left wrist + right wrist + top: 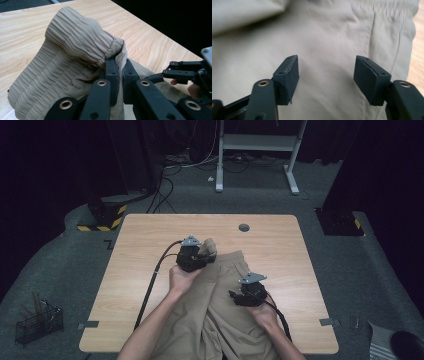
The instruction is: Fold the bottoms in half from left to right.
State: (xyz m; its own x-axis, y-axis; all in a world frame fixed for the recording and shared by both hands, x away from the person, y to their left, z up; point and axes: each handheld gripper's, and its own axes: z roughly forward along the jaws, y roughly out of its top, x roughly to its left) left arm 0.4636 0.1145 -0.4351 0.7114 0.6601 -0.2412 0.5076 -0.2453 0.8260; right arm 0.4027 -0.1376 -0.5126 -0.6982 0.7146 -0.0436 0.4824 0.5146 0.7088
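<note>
Left gripper view | left tool (119, 75) pinches trousers (75, 50) waistband | right tool (327, 77) agape above, probably untouching

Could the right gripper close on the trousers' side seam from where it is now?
Probably yes. The right gripper hangs open just over the khaki trousers, with the side seam lying flat near one jaw and nothing between them. The left gripper pinches the waistband elsewhere.

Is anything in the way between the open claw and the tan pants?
Nothing visible. The right gripper hangs open just over the bare tan pants. The left gripper is already clamped on their waistband.
</note>
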